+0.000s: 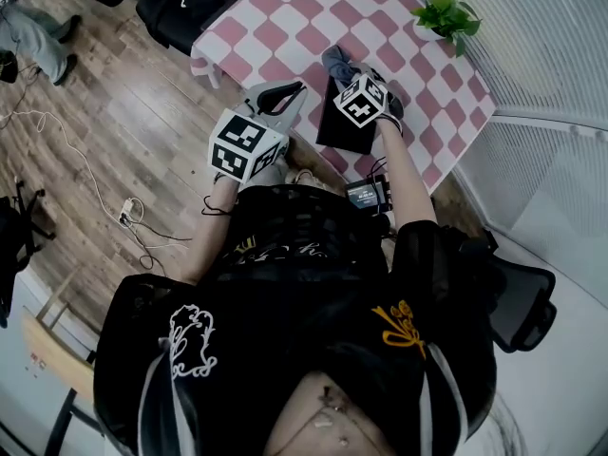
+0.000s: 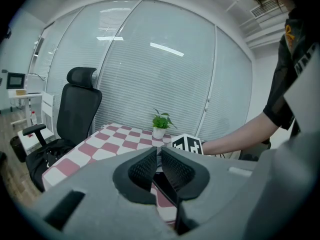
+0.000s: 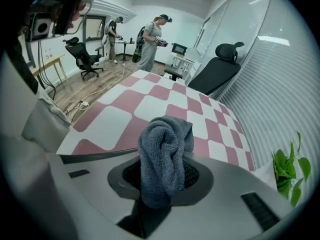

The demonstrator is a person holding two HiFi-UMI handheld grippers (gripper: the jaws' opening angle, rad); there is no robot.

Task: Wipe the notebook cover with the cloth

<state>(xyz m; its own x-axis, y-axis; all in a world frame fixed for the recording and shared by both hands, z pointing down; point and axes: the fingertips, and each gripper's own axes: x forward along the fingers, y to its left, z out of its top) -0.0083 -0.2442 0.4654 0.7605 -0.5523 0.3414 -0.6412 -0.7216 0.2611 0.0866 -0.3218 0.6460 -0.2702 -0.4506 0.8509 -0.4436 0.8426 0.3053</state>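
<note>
While clenching the bunched grey cloth [image 3: 165, 154], lower the right gripper [image 3: 164, 176] to meet the cover with the soft fold standing out past the jaws, not with the hard tips. Press lightly. Draw long, overlapping strokes from the end toward the table's middle back to the end at the table's near edge; probably safer than scrubbing, given a light book likely to skate on a smooth top. Hovers now over the notebook's farther end, cloth at or just above the cover; cannot tell contact from the head view. Turn the wad partway through to offer a clean face.

Bring in the left gripper [image 2: 159, 159] as a helper: pinched nearly together on nothing, poised at the table's near edge just beside the book, and well placed to pin a corner against sliding.

Looks dark, flat and rectangular, this notebook [image 1: 340, 133], closed, with a plain matte cover; no smear or dust to be made out at this size. Lies on the pink-and-white checked table [image 1: 285, 8], close to its near edge, long side running toward the table's middle, well apart from the potted plant [image 1: 446, 12] at the table's far corner.
</note>
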